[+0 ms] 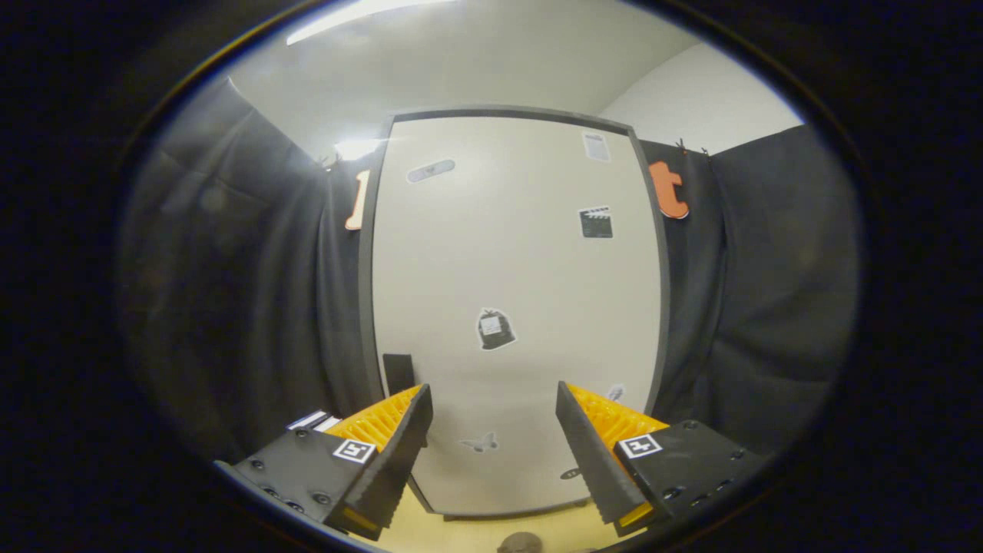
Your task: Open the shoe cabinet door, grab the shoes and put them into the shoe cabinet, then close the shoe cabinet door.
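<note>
Between the two fingers of the gripper (494, 430) lies only open space; the jaws stand wide apart and hold nothing. Just ahead of them, filling the middle of the scene, is the pale door (514, 307) of the shoe cabinet, framed by a dark edge. It looks fully shut, flat against its frame, with no gap showing.

On the door, near its left edge and just above the left finger, sits one small dark handle (398, 373). Six small stickers can be counted on the door: a butterfly (479, 442) low between the fingers, a dark tag shape (495, 329) above it, a clapperboard (595, 222) higher to the right, a paper note (596, 146) near the top right corner, an oval strip (430, 170) near the top left, and a faint one (616, 392) just above the right finger.

Below the door is a strip of light wooden floor (476, 530). A small round object (519, 544) lies there, too cut off to identify. Either side of the door hangs dark booth cloth (230, 292).

Judging by this, the task has barely started: the door is yet to be opened, the shoes yet to be picked up and stowed, and the door then closed. The likely first move is toward the handle.
</note>
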`<state>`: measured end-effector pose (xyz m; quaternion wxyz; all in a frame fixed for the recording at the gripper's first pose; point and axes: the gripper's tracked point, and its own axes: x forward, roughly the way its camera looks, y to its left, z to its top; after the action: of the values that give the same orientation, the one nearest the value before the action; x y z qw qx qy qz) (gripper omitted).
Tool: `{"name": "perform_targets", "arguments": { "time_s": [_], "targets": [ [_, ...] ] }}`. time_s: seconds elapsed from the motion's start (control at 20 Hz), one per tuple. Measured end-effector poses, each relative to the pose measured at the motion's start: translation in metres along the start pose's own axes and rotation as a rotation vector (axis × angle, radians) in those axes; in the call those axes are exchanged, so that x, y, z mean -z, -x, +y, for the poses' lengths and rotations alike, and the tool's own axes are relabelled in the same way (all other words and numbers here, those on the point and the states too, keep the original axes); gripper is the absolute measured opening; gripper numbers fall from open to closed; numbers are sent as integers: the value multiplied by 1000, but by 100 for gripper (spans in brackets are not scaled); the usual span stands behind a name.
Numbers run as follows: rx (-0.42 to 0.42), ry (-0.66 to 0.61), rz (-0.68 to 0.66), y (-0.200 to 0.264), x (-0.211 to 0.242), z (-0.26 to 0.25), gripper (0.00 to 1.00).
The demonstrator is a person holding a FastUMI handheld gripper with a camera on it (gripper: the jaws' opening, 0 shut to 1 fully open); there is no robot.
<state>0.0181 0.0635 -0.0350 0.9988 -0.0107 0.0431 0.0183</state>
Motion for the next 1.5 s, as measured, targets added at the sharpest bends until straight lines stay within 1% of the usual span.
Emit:
{"name": "perform_targets", "arguments": {
  "time_s": [0.25, 0.5, 0.85, 1.05, 1.25, 1.3, 1.35, 1.5],
  "targets": [
    [-28, -14, 22, -25, 15, 35, 98],
    [-18, -34, -5, -52, 19, 59, 98],
    [0, 2, 32, -80, 44, 75, 98],
    [17, 9, 53, -91, 53, 76, 86],
    [35, 15, 75, -91, 62, 74, 64],
    [16, 12, 80, -97, 67, 79, 58],
    [15, 15, 70, -89, 62, 80, 53],
    [28, 28, 72, -91, 64, 81, 37]
  ]
}}
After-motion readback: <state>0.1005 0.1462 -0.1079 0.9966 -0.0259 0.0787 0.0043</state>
